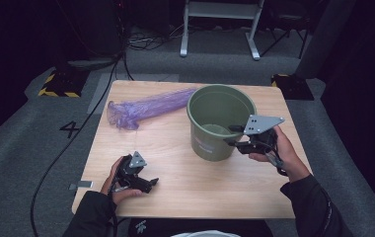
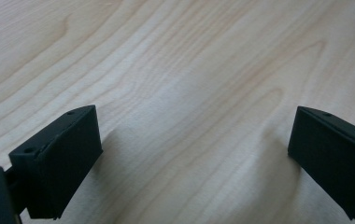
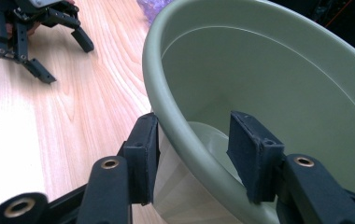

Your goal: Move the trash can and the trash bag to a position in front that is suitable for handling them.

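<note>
Fingers [image 3: 143,154] of my right gripper [image 3: 194,158] straddle the green bucket [image 1: 215,106] rim, unclosed; left gripper [image 1: 146,183] idles spread. Next, I'd clamp.

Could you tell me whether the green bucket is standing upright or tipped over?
Upright: the bucket rests on its base on the table, mouth upward, with the right gripper straddling its rim.
</note>
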`<state>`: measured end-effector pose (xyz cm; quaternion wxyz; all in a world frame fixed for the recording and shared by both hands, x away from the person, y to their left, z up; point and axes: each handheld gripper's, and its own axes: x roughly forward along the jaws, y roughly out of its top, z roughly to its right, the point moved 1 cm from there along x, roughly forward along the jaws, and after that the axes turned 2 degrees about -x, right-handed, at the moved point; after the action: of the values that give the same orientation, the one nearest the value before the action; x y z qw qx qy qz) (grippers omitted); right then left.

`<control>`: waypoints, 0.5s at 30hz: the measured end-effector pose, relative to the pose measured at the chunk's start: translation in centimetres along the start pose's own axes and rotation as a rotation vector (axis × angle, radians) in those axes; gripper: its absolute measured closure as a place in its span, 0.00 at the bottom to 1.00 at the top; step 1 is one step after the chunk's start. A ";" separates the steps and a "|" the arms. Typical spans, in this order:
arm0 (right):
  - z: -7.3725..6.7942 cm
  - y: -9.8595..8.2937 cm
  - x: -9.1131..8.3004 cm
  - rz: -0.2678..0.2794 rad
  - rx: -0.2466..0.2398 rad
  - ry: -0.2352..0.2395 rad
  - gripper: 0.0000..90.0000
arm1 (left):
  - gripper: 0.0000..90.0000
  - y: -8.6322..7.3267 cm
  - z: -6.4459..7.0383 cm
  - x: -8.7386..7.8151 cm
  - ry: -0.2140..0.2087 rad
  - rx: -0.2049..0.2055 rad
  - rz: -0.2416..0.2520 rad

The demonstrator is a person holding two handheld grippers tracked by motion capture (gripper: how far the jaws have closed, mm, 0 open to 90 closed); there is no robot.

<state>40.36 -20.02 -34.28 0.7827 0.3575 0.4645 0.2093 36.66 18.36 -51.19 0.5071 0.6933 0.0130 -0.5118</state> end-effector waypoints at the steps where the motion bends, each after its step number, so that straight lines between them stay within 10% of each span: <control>1: 0.0 -0.1 -0.1 -0.004 0.002 -0.002 0.60 | 0.03 0.1 -0.3 0.0 0.006 0.002 0.000; 9: 0.5 -0.8 -0.9 -0.017 0.000 -0.020 0.60 | 0.03 0.4 -1.1 0.3 0.012 -0.005 0.000; 15: 0.2 -1.5 -1.7 0.012 0.000 -0.073 0.35 | 0.02 0.6 -1.6 0.5 0.010 -0.002 0.001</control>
<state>39.74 -22.25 -34.35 0.7980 0.3675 0.4334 0.2007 38.38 18.94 -51.19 0.5078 0.6956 0.0158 -0.5080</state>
